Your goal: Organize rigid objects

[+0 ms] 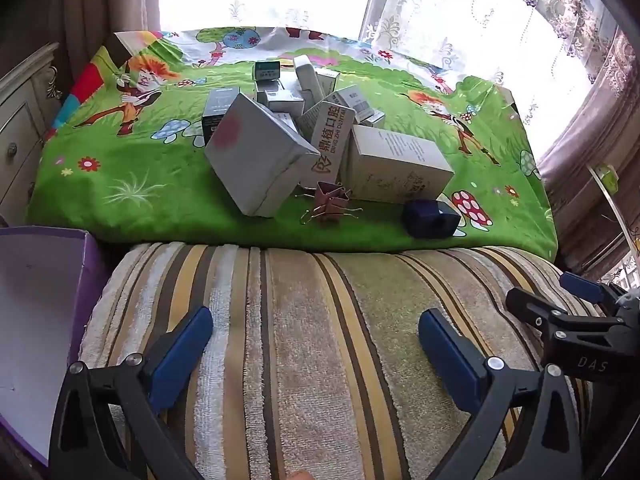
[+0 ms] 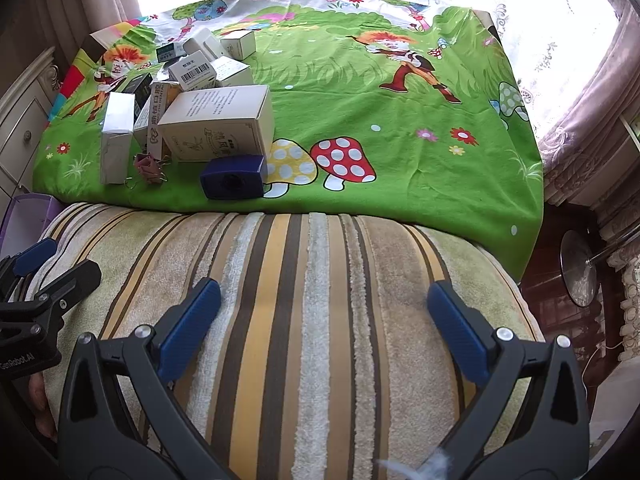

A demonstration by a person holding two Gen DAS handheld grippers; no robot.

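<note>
Both grippers are hanging over the striped cushion point(image 2: 320, 320), left gripper point(image 1: 316, 344) and right gripper point(image 2: 324, 320) with jaws spread wide, nothing between them. Just past the cushion edge, a dark blue sharpener point(image 2: 234, 176) is sitting near the green cartoon cloth's point(image 2: 400, 152) front edge. Behind it the pile of cartons point(image 1: 304, 136) is leaning every which way, the lettered box point(image 1: 332, 140) running near-to-far. Cloth's right half is lying open.
</note>
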